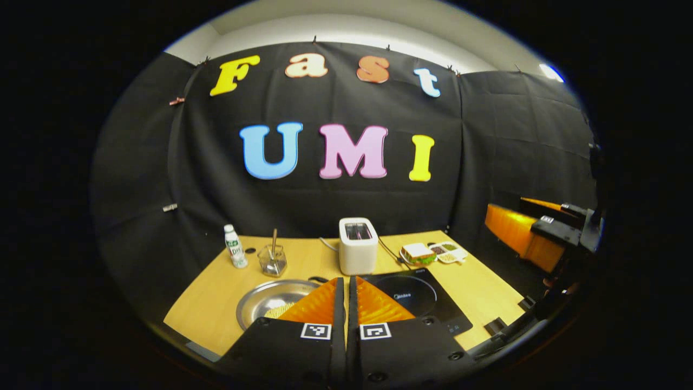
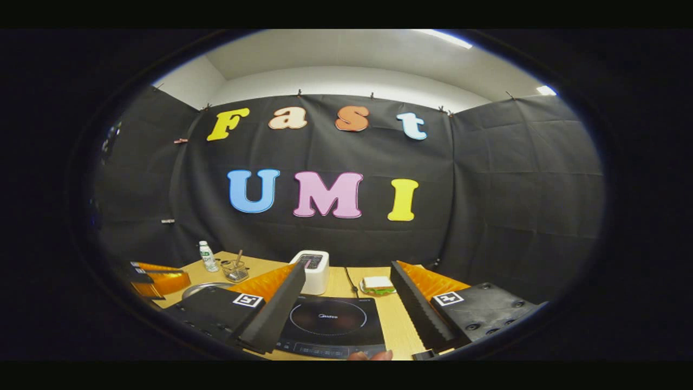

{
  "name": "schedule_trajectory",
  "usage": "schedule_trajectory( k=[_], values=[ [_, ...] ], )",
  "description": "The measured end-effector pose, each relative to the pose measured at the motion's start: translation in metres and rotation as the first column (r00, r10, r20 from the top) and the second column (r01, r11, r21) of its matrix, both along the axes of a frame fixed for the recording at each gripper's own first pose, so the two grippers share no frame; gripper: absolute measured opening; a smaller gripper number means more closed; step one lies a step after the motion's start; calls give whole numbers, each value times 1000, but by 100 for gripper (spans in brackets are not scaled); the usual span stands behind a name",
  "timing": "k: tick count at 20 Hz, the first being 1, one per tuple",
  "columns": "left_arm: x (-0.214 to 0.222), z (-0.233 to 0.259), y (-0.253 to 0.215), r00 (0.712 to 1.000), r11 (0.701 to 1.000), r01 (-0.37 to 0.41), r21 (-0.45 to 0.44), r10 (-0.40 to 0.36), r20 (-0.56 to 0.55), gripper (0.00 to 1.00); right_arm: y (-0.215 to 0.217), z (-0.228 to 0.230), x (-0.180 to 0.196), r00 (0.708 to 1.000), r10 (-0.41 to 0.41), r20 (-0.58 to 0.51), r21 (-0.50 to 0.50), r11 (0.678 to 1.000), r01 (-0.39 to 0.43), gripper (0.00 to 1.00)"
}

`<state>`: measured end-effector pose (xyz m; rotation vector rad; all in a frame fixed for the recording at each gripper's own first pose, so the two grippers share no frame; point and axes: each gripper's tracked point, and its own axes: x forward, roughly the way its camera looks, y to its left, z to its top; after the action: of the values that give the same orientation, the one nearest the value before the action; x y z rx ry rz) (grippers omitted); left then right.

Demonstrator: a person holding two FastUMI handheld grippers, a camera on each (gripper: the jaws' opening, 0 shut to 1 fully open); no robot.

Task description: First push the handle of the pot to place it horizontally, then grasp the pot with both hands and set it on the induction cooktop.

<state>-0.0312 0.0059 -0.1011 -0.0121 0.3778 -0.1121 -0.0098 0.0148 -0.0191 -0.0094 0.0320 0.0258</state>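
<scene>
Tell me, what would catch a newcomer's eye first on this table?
Probably the white toaster standing at the middle back of the wooden table, with the black induction cooktop right in front of it. Left of the cooktop sits a shiny steel pot, and the left gripper hangs closed above both.

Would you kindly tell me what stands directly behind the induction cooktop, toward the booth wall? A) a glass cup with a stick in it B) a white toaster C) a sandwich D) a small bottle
B: the white toaster stands just behind the induction cooktop, while the bottle and glass cup are off to the left and the sandwich to the right.
</scene>
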Motion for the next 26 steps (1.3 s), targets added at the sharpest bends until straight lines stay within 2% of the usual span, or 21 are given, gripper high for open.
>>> schedule_trajectory(
  k=[3, 7, 10, 14, 17, 21, 24, 26],
  values=[
    [-21, -56, 12, 986, 1000, 6, -9, -7, -169, 5, 3, -8, 1, 1000, 6, -19, 2, 1000, -6, 96],
    [-42, -108, 29, 945, 1000, 16, -13, -20, -325, 6, 8, -16, 0, 999, 18, -38, 4, 1000, -18, 98],
    [-54, -144, 35, 889, 997, 16, -79, -51, -455, 5, 6, -20, 0, 999, 18, -47, 5, 1000, -17, 98],
    [-64, -189, 67, 804, 997, -24, -74, -25, -595, 6, 0, -23, 0, 999, 9, -53, 6, 1000, -9, 98],
    [-62, -202, 83, 761, 993, -32, -110, -47, -647, 5, -3, -26, 0, 998, 1, -62, 7, 1000, -1, 99],
    [-49, -218, 104, 707, 995, -17, -100, -59, -705, 5, -7, -27, 1, 998, -7, -66, 8, 1000, 8, 98],
    [-39, -226, 119, 686, 997, -1, -72, -51, -725, 5, -7, -29, 1, 998, -10, -69, 9, 1000, 10, 99],
    [-34, -233, 126, 669, 998, 11, -54, -47, -742, 5, -6, -32, 2, 997, -11, -77, 6, 1000, 11, 96]
  ],
)
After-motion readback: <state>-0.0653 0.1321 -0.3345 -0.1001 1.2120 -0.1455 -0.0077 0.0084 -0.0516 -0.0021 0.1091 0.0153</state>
